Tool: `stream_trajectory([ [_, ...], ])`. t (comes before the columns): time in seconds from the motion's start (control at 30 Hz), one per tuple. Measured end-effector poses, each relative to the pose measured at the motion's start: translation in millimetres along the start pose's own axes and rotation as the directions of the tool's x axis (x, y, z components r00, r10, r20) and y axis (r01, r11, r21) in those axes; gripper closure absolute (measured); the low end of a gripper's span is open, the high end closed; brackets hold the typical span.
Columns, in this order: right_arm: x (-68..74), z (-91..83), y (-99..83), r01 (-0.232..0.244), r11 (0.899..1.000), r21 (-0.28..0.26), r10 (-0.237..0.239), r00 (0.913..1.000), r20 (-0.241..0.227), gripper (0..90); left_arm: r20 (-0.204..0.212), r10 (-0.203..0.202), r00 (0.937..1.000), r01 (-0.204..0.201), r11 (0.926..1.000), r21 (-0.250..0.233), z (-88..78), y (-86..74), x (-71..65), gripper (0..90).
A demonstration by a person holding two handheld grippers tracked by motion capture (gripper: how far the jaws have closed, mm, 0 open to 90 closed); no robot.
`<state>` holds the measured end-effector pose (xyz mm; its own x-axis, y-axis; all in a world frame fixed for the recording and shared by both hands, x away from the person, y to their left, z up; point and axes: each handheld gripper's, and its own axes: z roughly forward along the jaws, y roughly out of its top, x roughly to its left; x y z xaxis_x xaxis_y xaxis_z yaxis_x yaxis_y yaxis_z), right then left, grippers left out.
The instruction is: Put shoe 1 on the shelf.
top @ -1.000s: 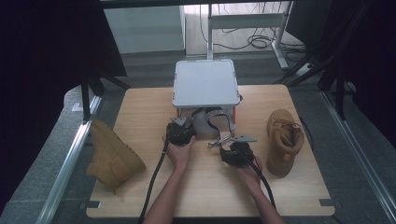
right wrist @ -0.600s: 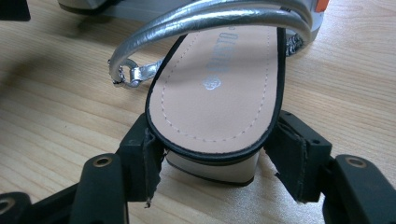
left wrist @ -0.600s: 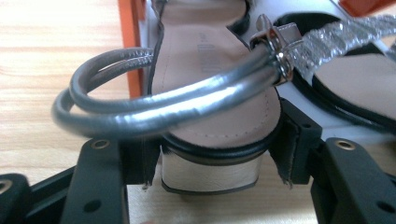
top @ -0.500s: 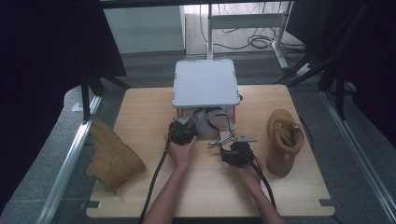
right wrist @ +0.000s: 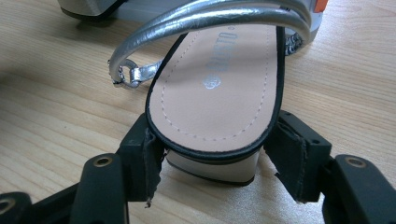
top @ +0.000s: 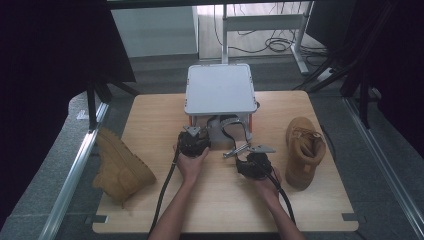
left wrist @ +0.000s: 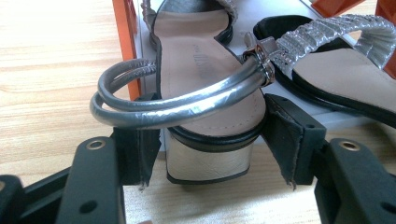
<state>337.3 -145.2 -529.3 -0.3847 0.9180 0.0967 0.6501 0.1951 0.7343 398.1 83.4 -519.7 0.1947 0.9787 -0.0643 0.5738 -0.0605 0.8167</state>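
Note:
Two silver strappy sandals with black-rimmed soles and block heels lie with their toes under a small white shelf (top: 220,90) on orange legs. My left gripper (top: 196,134) (left wrist: 210,140) has its pads against both sides of the heel of one sandal (left wrist: 201,56), whose double ankle strap loops over the jaws. The other sandal (left wrist: 336,65) lies just to its right. My right gripper (top: 247,154) (right wrist: 215,144) clasps that sandal's (right wrist: 219,84) heel the same way, heel toward the camera, on the wooden table.
A tan boot (top: 302,150) stands at the table's right side. Another tan boot (top: 120,167) lies on its side at the left edge of the table (top: 160,115). A metal rail (top: 75,170) runs along the left, and desk legs and cables sit beyond the far edge.

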Motion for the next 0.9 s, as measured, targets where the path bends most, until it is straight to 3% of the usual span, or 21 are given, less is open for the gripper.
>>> stream_trajectory([
  [0.1, -0.4, 0.1, -0.2, 0.0, 1.0, -0.002, 0.0, 1.0, -0.002, 38.9, 0.003, -0.022, 0.9998, 0.022, 0.9998, 0.0, 3.1, 1.6, 1.1, 38.5],
  [0.63, -0.8, -0.1, -1.1, -0.009, 1.0, -0.008, 0.009, 0.9999, -0.005, 39.0, -0.026, -0.054, 0.9982, 0.054, 0.9985, -0.01, 19.6, 11.6, -3.8, 38.6],
  [0.73, -1.3, -0.2, -1.4, -0.01, 1.0, -0.009, 0.01, 0.9999, -0.008, 39.0, -0.032, -0.041, 0.9987, 0.04, 0.9992, -0.008, 22.0, 13.7, -4.8, 38.6],
  [0.9, -1.8, -0.2, -1.9, -0.014, 1.0, -0.013, 0.014, 0.9998, -0.011, 39.0, -0.024, -0.054, 0.9983, 0.054, 0.9985, -0.006, 24.0, 14.9, -3.4, 38.6],
])
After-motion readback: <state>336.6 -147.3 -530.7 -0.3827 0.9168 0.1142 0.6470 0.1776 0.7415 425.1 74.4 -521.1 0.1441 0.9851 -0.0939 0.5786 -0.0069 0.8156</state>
